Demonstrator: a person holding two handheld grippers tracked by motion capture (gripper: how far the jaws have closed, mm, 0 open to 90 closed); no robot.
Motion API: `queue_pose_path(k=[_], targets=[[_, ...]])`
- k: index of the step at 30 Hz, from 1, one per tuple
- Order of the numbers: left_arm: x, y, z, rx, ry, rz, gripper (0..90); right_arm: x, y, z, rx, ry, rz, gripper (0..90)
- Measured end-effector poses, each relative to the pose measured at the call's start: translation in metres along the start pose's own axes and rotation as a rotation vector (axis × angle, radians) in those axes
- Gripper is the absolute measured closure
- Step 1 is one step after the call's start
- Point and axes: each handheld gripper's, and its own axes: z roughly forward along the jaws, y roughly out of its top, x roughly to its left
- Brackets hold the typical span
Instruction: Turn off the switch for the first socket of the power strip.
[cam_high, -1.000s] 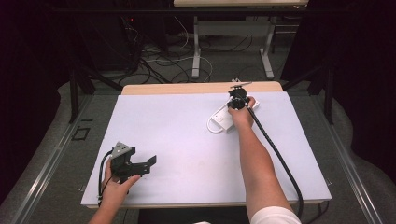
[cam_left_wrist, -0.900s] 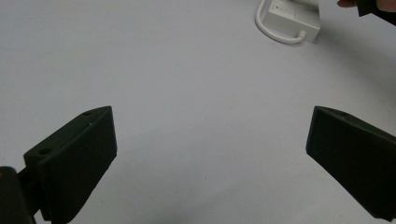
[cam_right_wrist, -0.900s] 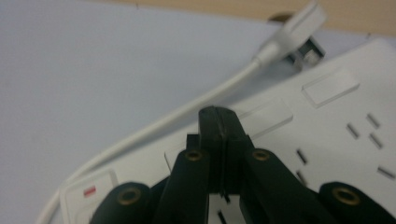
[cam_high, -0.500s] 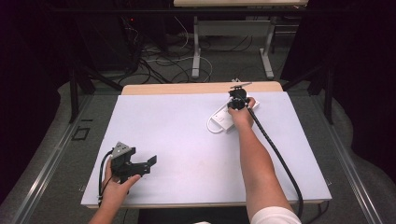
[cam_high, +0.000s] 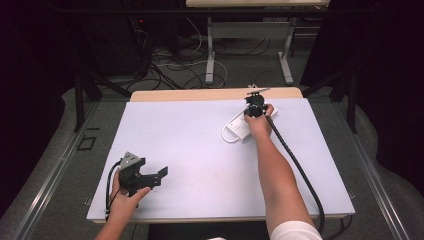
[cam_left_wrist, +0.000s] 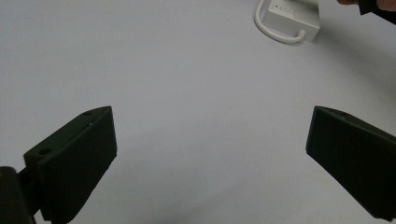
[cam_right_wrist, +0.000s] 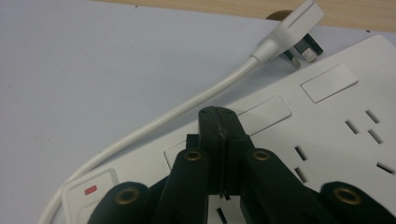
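The right hand is hiding much of the power strip (cam_high: 239, 129) from above. The right gripper (cam_right_wrist: 218, 116) is hovering fully closed over it, gripping nothing; the left gripper (cam_left_wrist: 210, 154) is resting wide open, empty.

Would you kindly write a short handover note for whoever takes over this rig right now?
Left tool: open, empty, resting at the near left of the white table.
Right tool: shut, holding nothing, tips over the power strip at the far right of the table.
The strip's cable loops beside it; its plug lies loose by the strip's far end.
Done: nothing visibly plugged in.
Left: probably pressing the switch or handling the plug.
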Motion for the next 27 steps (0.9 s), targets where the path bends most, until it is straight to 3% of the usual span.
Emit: queue_pose_path(k=[14,27], targets=[[-0.002,0.0,0.002,0.003,0.0,0.0,1.8,0.001,0.005,-0.013,-0.024,0.01,-0.035,87.8],[-0.004,0.0,0.004,0.007,0.006,-0.004,1.8,0.004,0.009,-0.028,-0.019,0.021,-0.105,81.5]])
